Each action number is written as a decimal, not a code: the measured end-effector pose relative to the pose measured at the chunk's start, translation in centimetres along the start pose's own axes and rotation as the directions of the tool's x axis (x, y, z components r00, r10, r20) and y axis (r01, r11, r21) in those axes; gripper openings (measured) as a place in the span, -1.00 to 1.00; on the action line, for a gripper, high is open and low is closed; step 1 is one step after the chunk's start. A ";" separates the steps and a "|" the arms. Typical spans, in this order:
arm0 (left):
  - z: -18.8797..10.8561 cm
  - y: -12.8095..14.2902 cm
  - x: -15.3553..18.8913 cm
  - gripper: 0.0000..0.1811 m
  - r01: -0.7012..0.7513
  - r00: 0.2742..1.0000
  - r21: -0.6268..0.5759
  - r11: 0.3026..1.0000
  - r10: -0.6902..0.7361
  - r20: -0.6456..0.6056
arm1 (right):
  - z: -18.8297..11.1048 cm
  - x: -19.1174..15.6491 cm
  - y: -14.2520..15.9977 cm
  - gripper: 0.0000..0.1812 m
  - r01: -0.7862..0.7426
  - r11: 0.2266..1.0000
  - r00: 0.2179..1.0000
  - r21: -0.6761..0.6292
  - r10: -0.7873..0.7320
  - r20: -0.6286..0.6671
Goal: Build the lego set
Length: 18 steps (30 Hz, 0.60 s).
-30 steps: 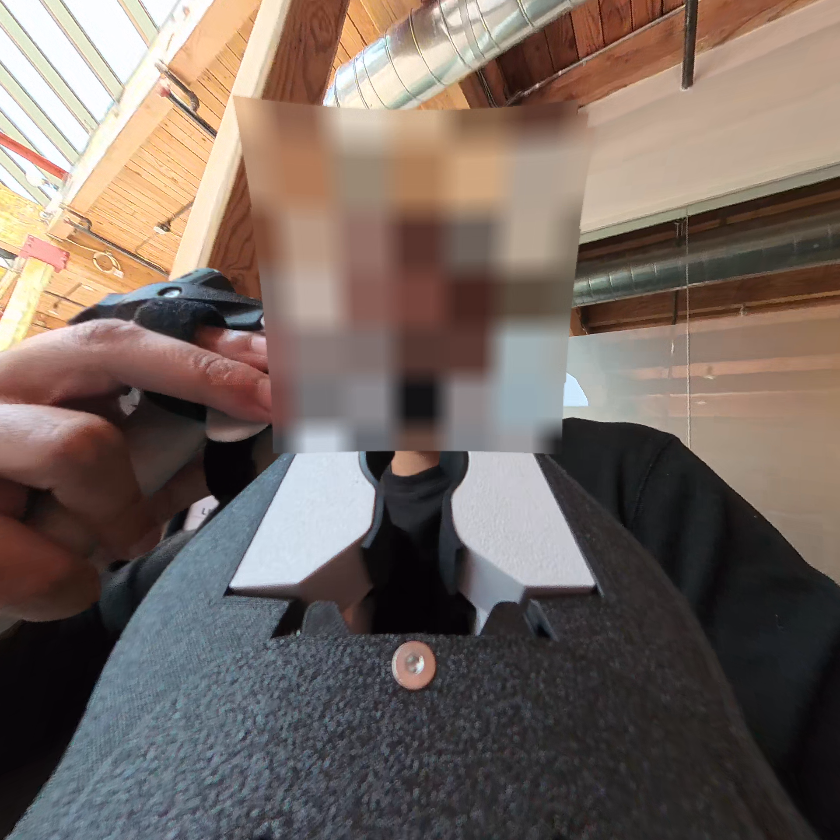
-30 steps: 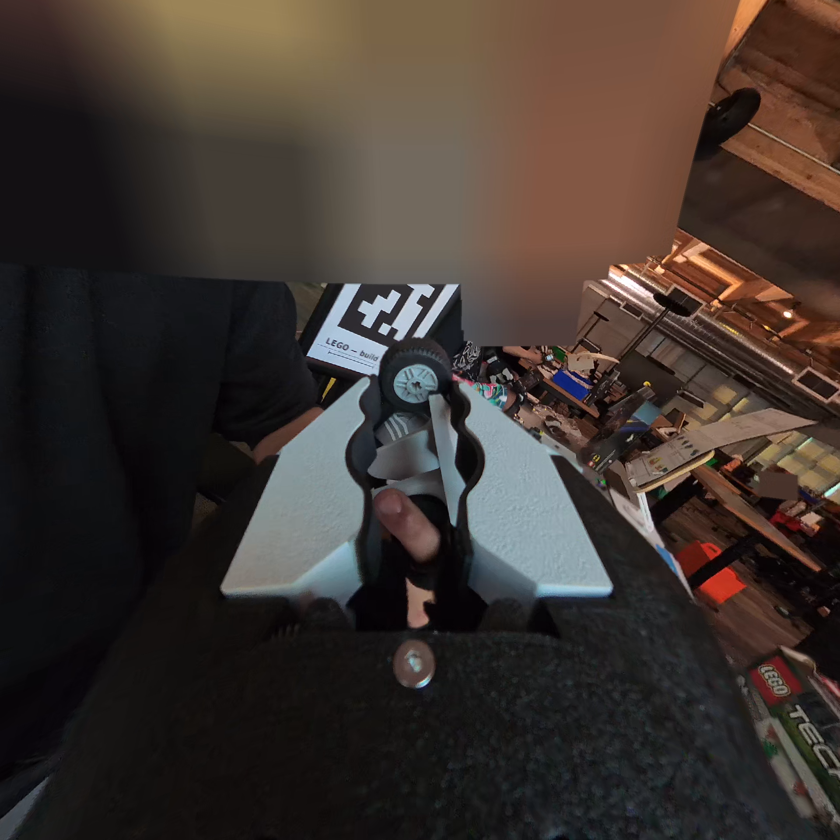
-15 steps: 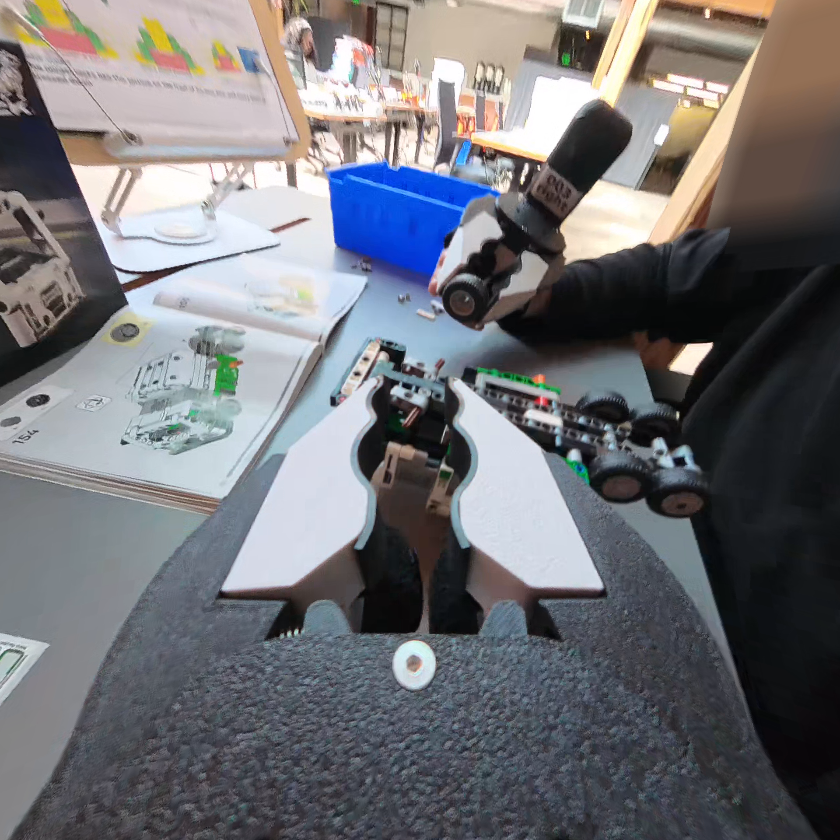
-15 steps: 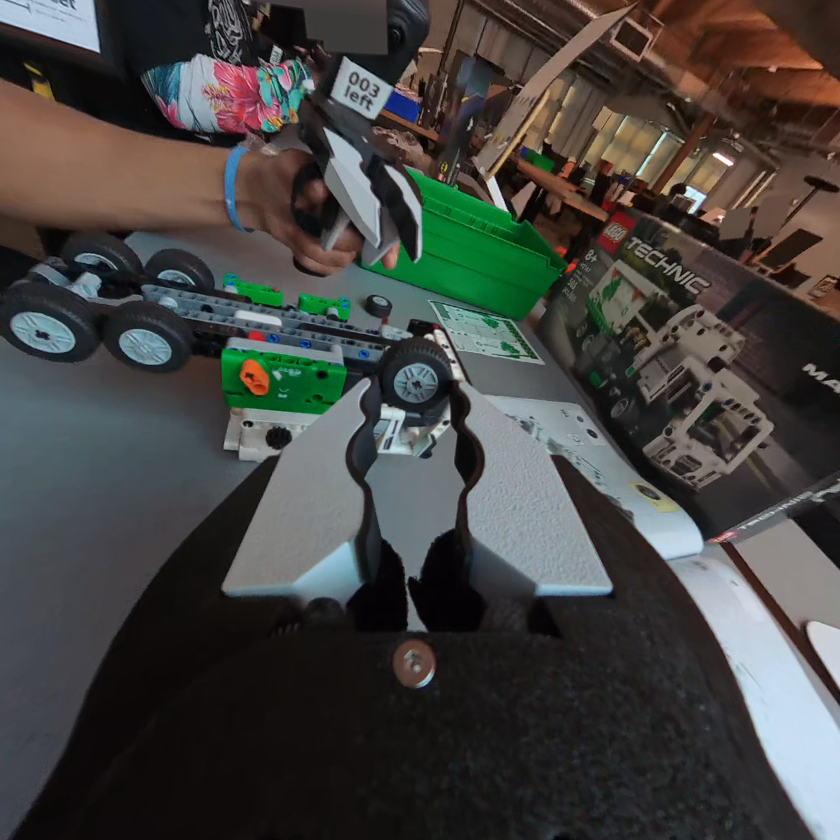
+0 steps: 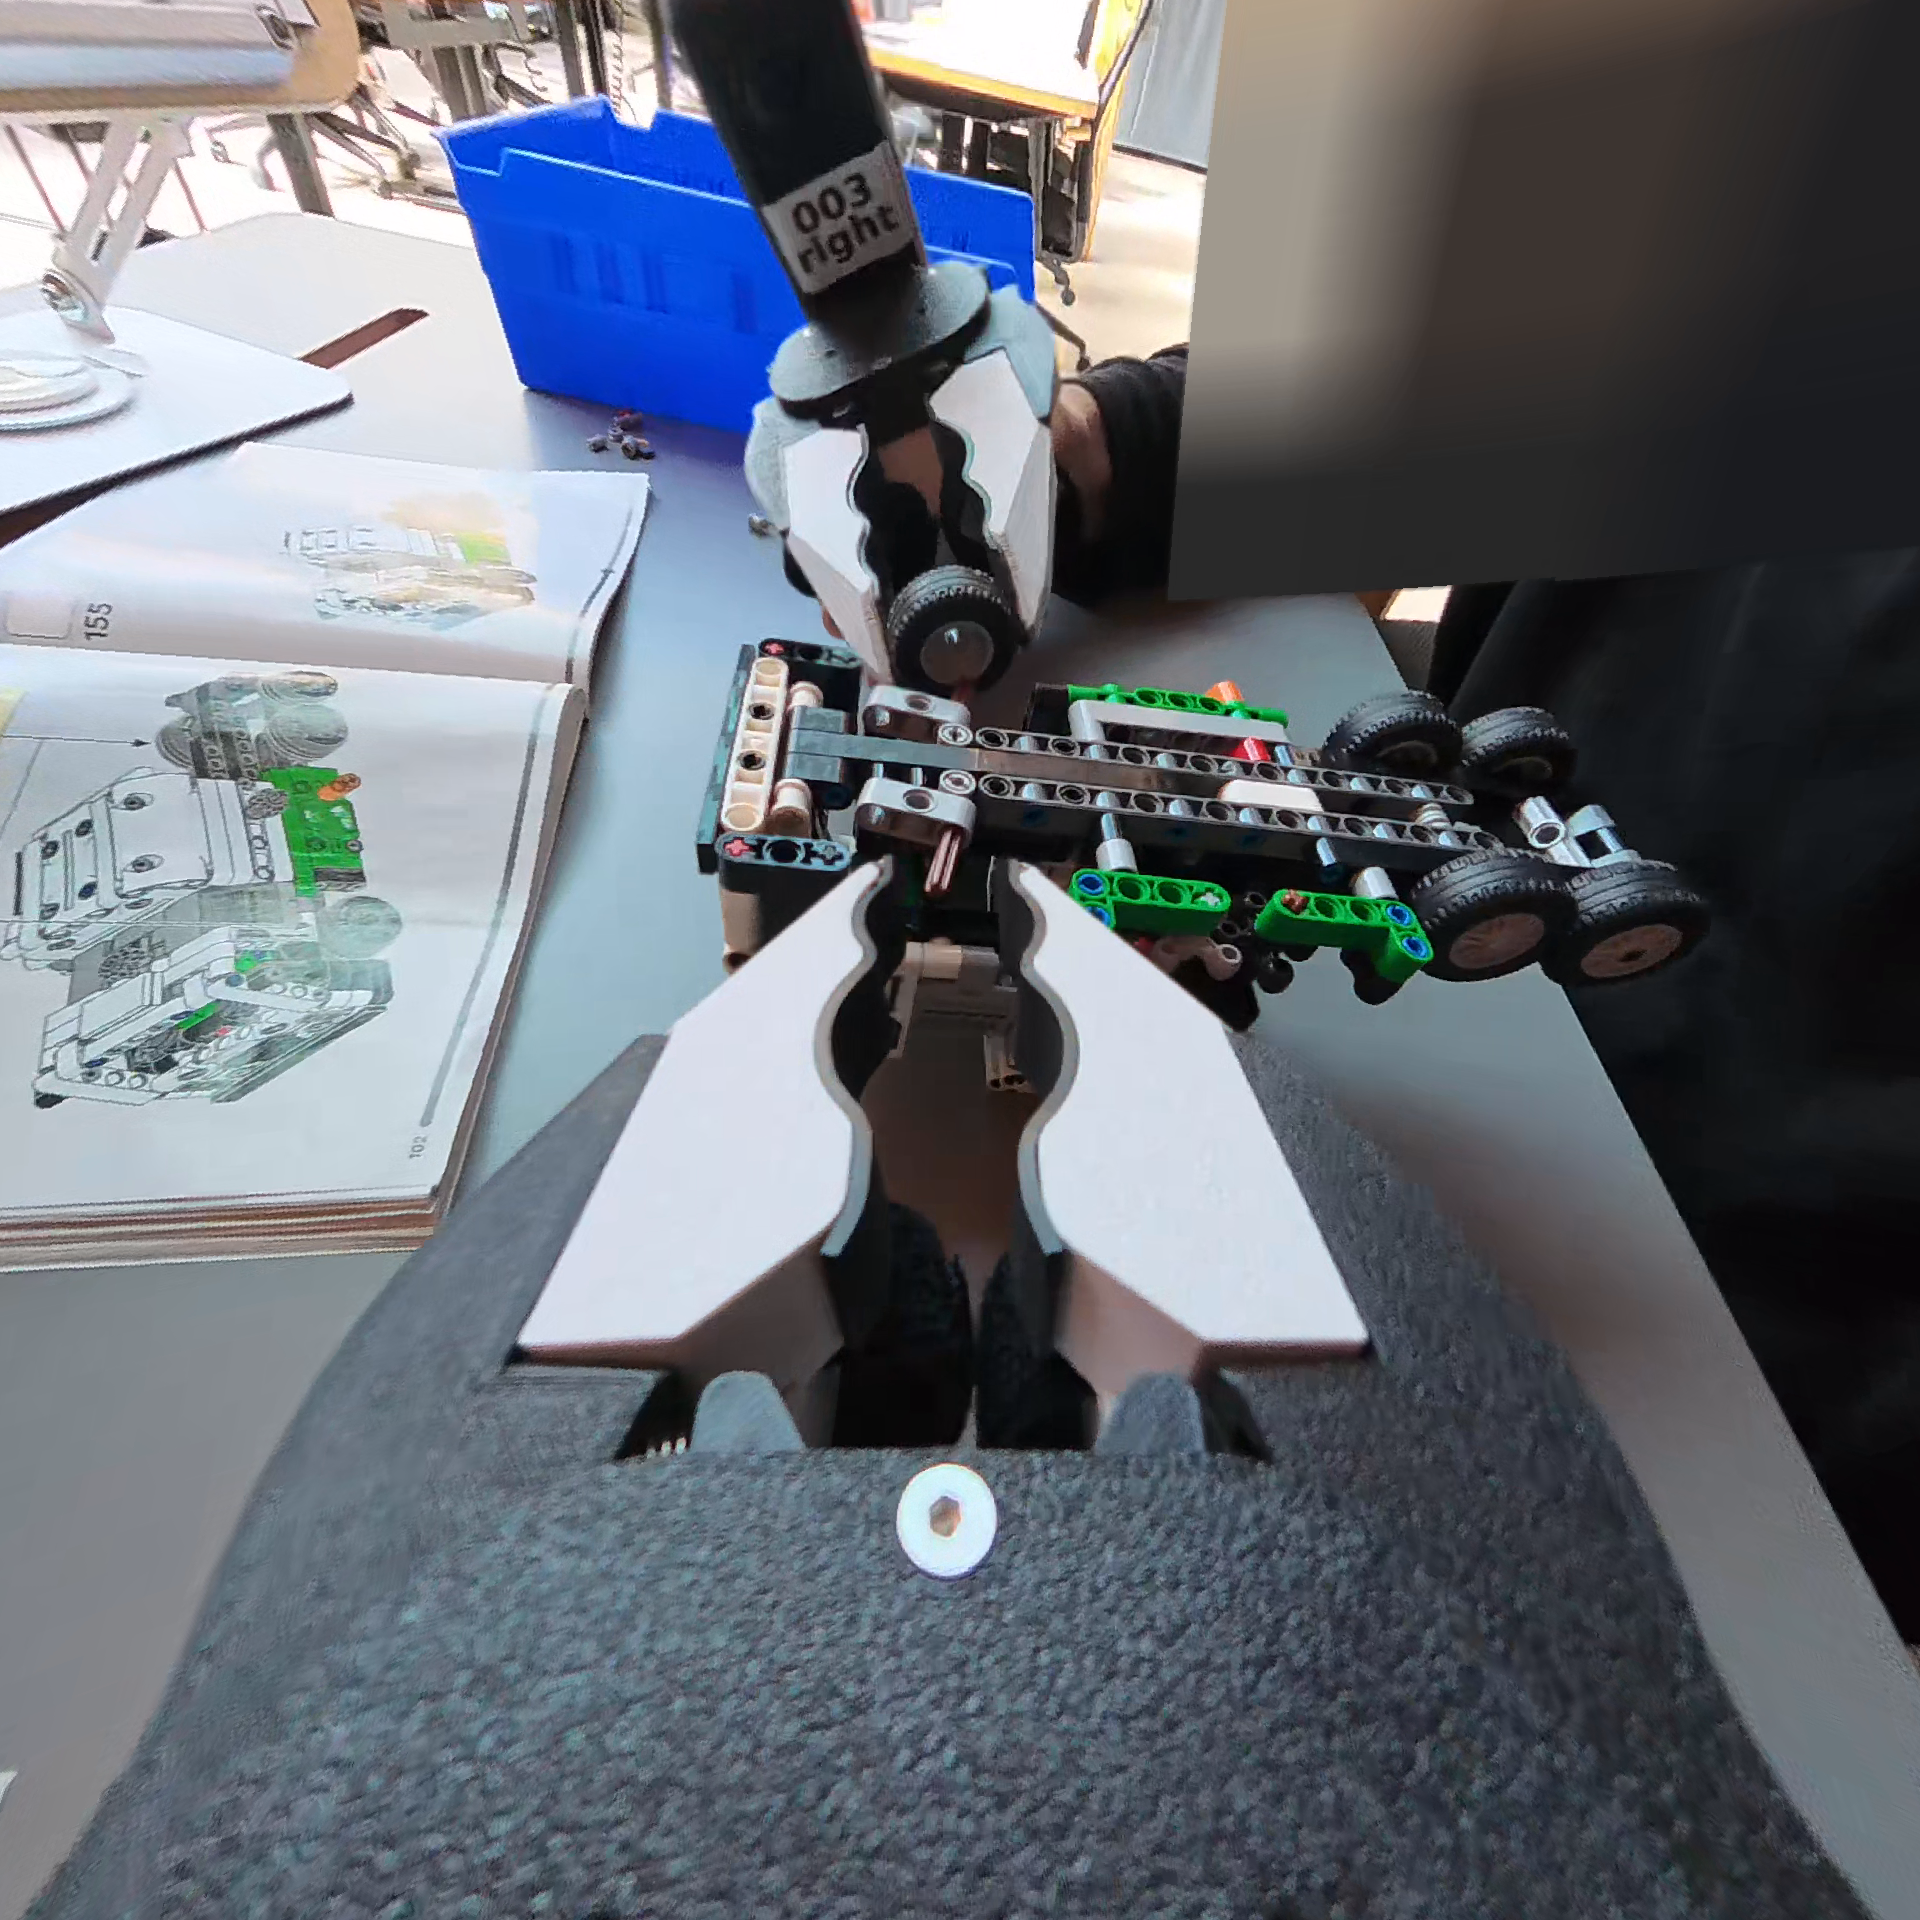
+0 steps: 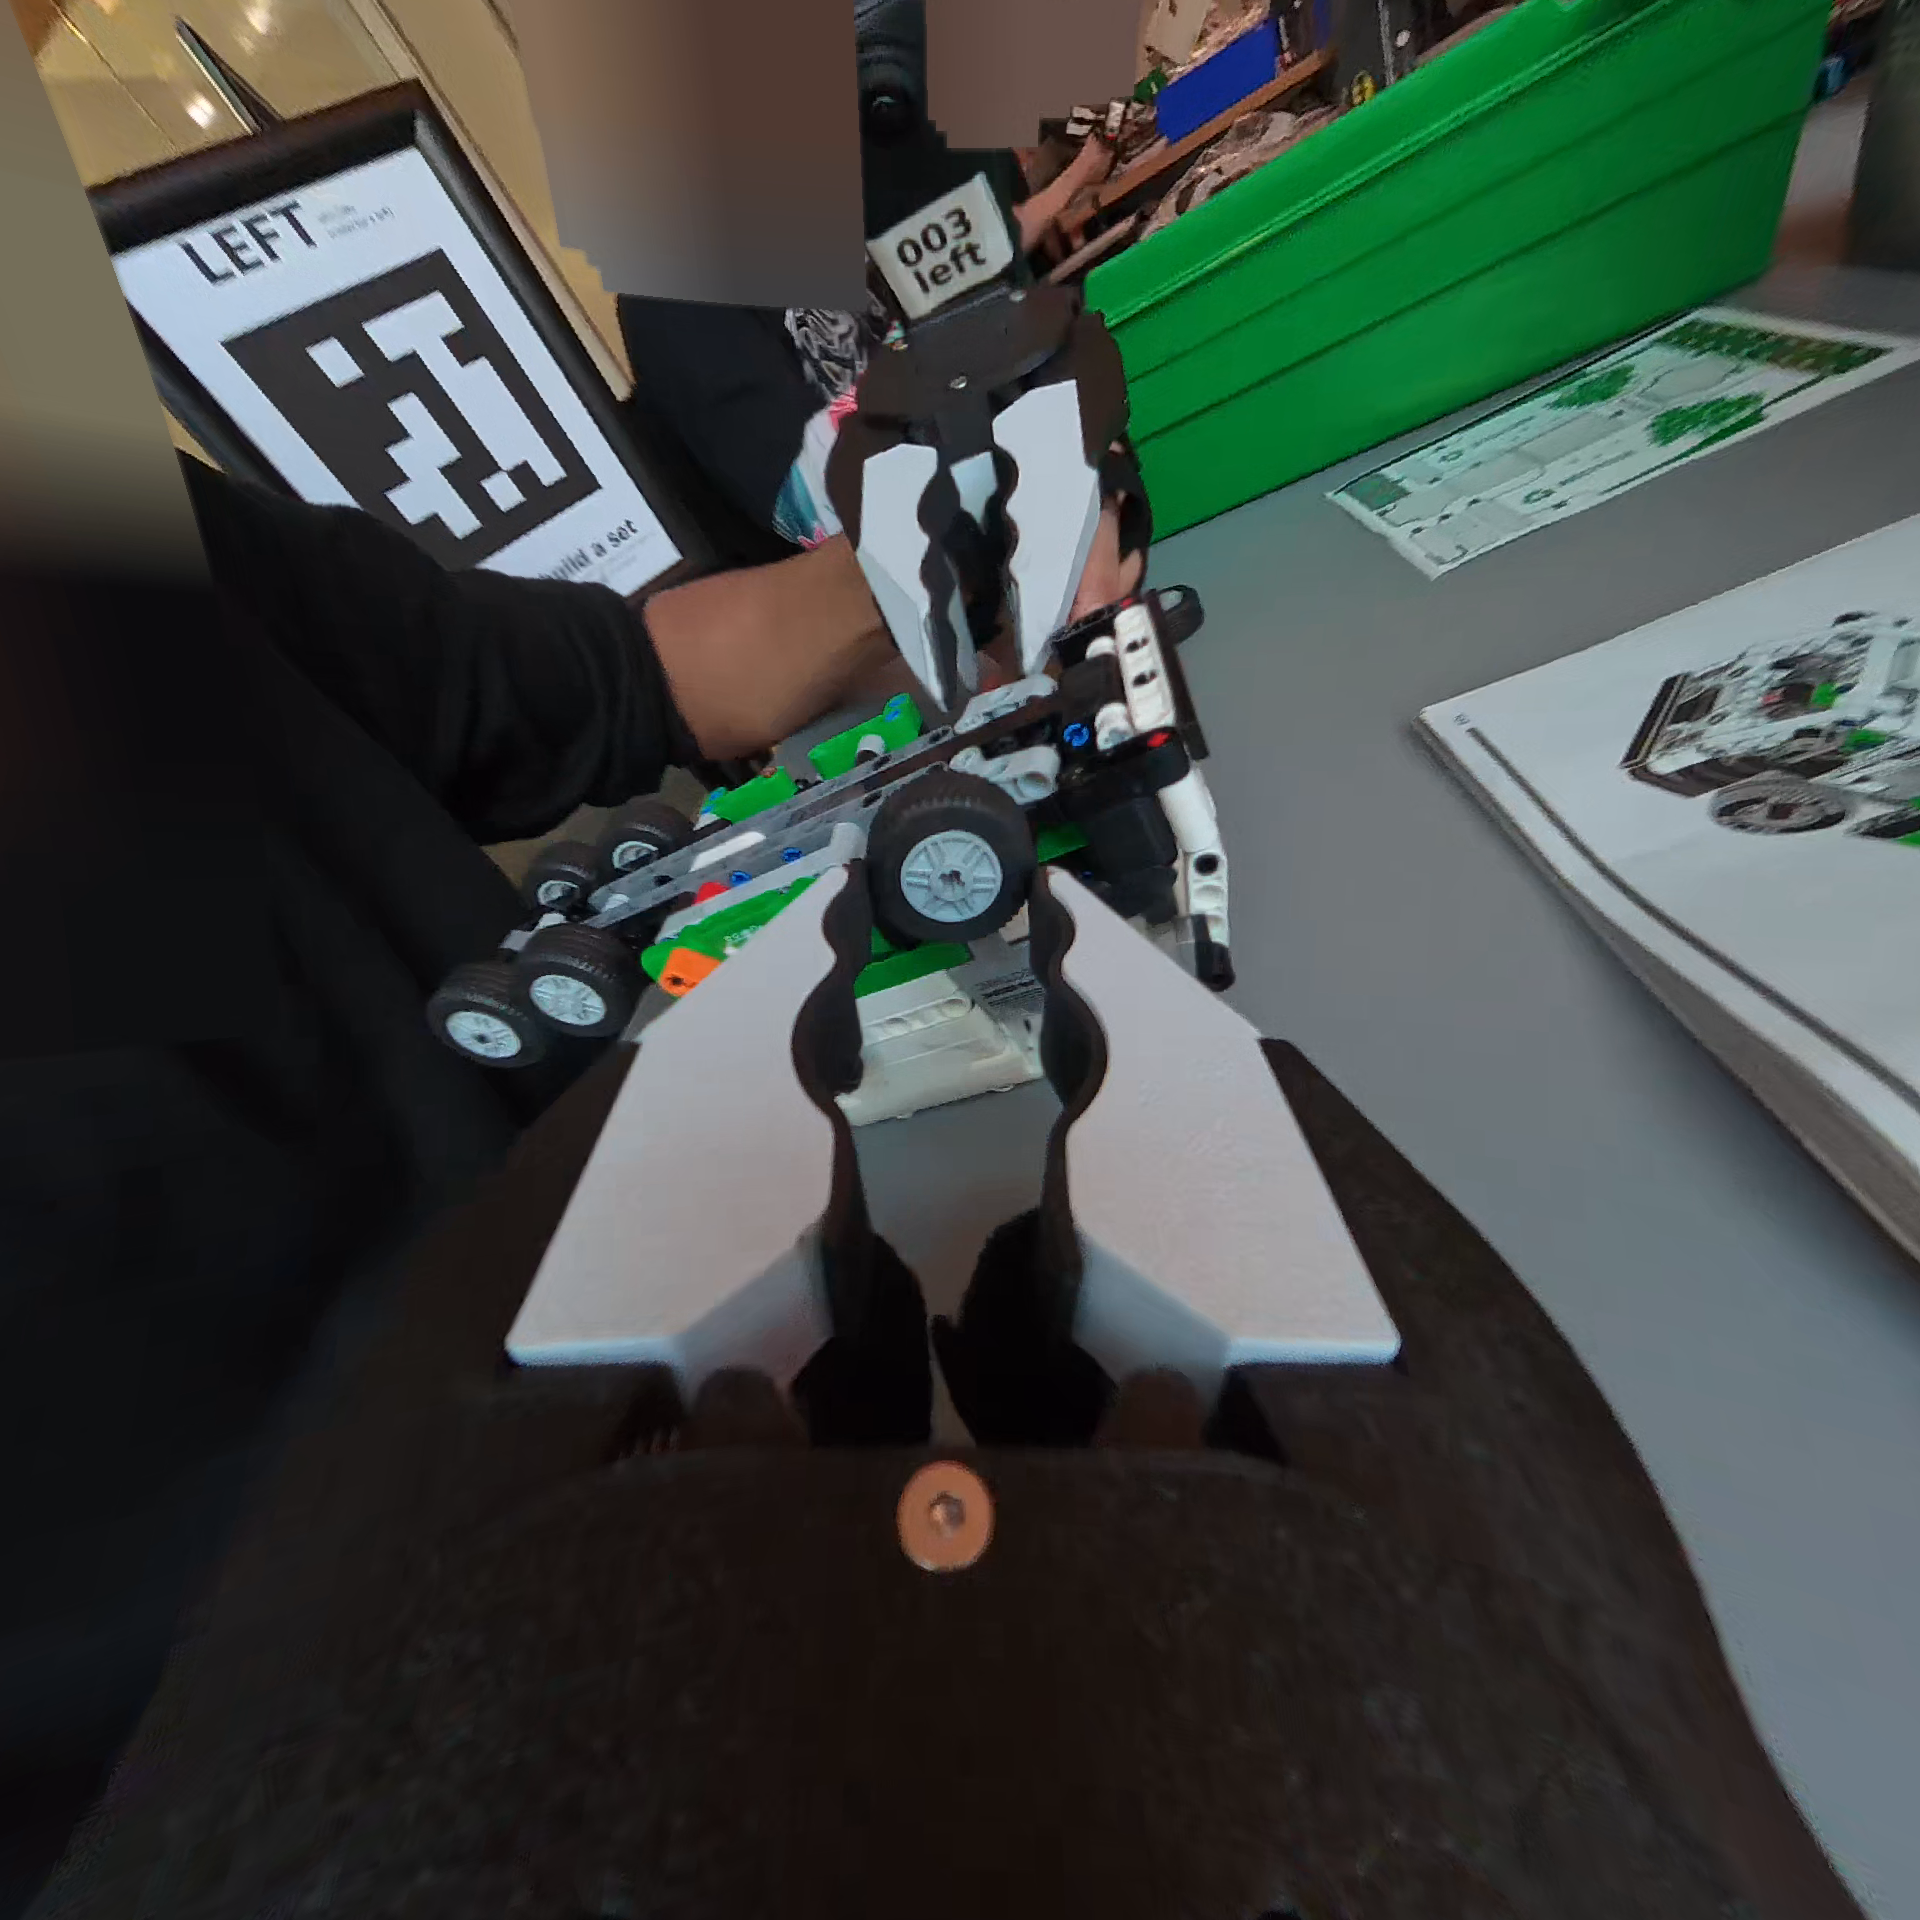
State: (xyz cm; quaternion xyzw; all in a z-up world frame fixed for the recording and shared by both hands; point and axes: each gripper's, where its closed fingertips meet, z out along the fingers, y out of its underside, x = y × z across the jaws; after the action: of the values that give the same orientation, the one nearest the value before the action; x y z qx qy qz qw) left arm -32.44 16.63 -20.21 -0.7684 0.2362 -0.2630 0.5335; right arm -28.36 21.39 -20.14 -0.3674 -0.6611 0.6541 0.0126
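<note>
Two grippers work over one truck chassis (image 5: 1143,790) lying on the grey table (image 5: 623,914): the right gripper (image 6: 945,883) is clenched on one loose wheel (image 6: 951,873) at the chassis front, while the left gripper (image 5: 951,883) sits parted beside the opposite brown axle (image 5: 943,857). Four rear wheels (image 5: 1538,925) are mounted near the table's edge. One open manual (image 5: 260,831), one blue bin (image 5: 665,270) and one green bin (image 6: 1455,239) flank them.

Blue bin (image 5: 665,260), green bin (image 6: 1455,260), black-tyred grey wheel (image 6: 948,875)
</note>
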 end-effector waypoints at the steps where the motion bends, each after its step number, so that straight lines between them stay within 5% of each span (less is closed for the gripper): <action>1: 0.2 0.2 0.1 -0.83 -0.006 1.000 -0.012 1.000 0.006 -0.011 | 0.1 -0.1 0.2 -0.68 -0.046 0.999 0.999 0.004 0.046 0.029; 5: 0.9 0.7 0.4 -0.94 -0.060 0.998 -0.008 0.998 0.060 -0.016 | 0.4 0.4 0.2 -0.68 -0.190 0.981 0.978 0.027 0.187 0.090; 18: 0.6 0.8 0.1 -0.99 -0.134 0.987 0.031 0.990 0.131 0.090 | 0.5 0.7 0.4 -0.68 -0.249 0.968 0.964 0.008 0.247 0.099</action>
State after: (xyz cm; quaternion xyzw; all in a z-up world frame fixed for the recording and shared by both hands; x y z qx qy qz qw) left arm -32.02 16.68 -21.15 -0.7518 0.2582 -0.1972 0.5738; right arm -28.92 21.21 -20.87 -0.4149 -0.6030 0.6742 -0.0980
